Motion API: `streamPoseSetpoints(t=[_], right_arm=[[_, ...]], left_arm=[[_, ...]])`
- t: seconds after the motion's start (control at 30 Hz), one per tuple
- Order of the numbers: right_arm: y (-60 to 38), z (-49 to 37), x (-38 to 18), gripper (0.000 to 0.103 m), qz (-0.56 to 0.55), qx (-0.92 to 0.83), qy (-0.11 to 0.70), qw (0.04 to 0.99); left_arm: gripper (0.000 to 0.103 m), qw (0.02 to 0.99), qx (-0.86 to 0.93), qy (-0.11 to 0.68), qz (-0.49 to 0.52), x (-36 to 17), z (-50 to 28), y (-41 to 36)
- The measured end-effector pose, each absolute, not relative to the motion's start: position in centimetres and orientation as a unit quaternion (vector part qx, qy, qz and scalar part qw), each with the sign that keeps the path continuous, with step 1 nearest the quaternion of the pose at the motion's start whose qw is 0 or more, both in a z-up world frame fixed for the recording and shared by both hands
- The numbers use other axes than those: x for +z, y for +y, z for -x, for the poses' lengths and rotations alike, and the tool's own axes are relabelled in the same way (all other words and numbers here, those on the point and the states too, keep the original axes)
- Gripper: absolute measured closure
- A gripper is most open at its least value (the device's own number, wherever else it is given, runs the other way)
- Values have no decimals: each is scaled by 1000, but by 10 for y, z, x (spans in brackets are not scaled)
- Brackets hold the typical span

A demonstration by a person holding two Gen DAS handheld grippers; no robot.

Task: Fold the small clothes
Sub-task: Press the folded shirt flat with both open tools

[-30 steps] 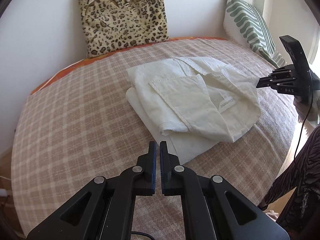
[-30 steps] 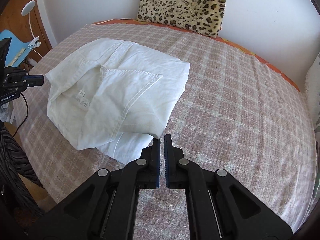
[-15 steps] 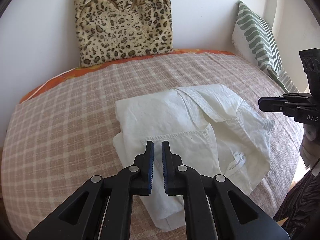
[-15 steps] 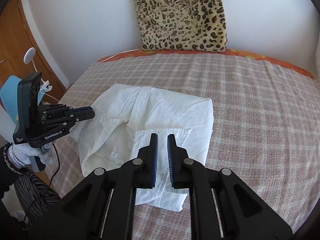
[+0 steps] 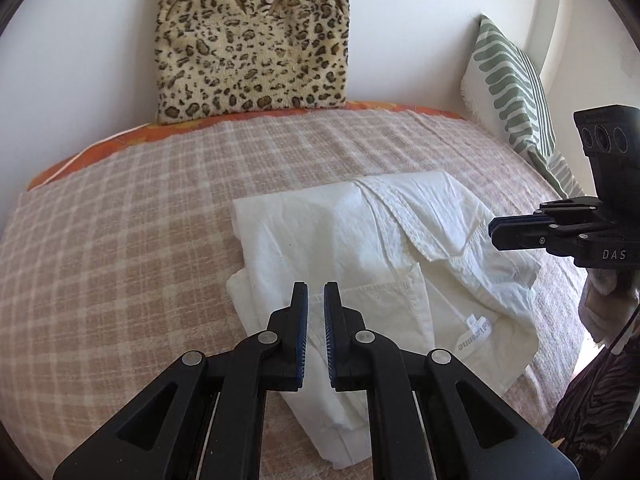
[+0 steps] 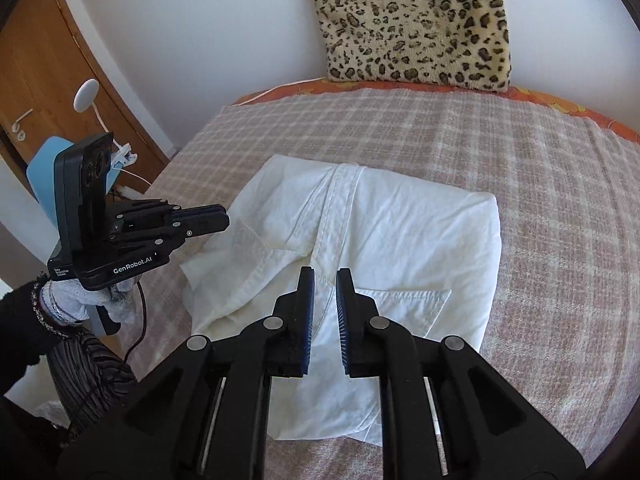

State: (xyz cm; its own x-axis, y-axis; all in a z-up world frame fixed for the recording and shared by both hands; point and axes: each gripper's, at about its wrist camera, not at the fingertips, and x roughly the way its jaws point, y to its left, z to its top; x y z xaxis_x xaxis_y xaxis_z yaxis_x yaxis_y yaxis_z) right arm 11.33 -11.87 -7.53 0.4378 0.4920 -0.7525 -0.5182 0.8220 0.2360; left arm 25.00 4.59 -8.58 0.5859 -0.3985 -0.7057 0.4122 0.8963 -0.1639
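A white garment (image 5: pixel 360 256) lies folded in a loose bundle on the checked bedcover (image 5: pixel 120 240), with a pocket and a label showing; it also shows in the right wrist view (image 6: pixel 392 240). My left gripper (image 5: pixel 315 292) hovers above its near edge, jaws nearly together with a narrow gap, holding nothing. My right gripper (image 6: pixel 325 280) hovers above the garment near the pocket, jaws nearly together, holding nothing. The right gripper appears in the left wrist view (image 5: pixel 500 234) at the garment's right side. The left gripper appears in the right wrist view (image 6: pixel 222 220) at the garment's left side.
A leopard-print cushion (image 5: pixel 252 36) leans on the white wall at the back of the bed. A green-striped pillow (image 5: pixel 512 88) stands at the right. A wooden door (image 6: pixel 44 92), a blue chair (image 6: pixel 44 168) and a white lamp (image 6: pixel 86 94) are left of the bed.
Both grippers have lifted up and back from the bed level to above the garment. Their jaws have parted slightly. The garment lies as before.
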Motion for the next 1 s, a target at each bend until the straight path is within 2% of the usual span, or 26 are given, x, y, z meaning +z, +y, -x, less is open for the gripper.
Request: streamPoseSetpoints(t=[0.03,0.13,0.27,0.5,1.0], right_arm=[[-119,-121,-72,85,9,292,433,853],[-115,-154,-73,85,-3,259,432,864],[-112,-188,-90,85,-34,245,448,859],[-89,-202,-116,85,1,232,477,848],[-97,-213,-133,85,-23,202,506,838]], left_arm=[[96,892,-232,387,-1,-79,-256,44],[96,895,-231,380,6,-70,-278,32],[96,886,-226,405,14,-87,-304,17],[96,888,-196,415,-23,-109,-314,2],[96,879,-187,437,-15,-125,-327,13]])
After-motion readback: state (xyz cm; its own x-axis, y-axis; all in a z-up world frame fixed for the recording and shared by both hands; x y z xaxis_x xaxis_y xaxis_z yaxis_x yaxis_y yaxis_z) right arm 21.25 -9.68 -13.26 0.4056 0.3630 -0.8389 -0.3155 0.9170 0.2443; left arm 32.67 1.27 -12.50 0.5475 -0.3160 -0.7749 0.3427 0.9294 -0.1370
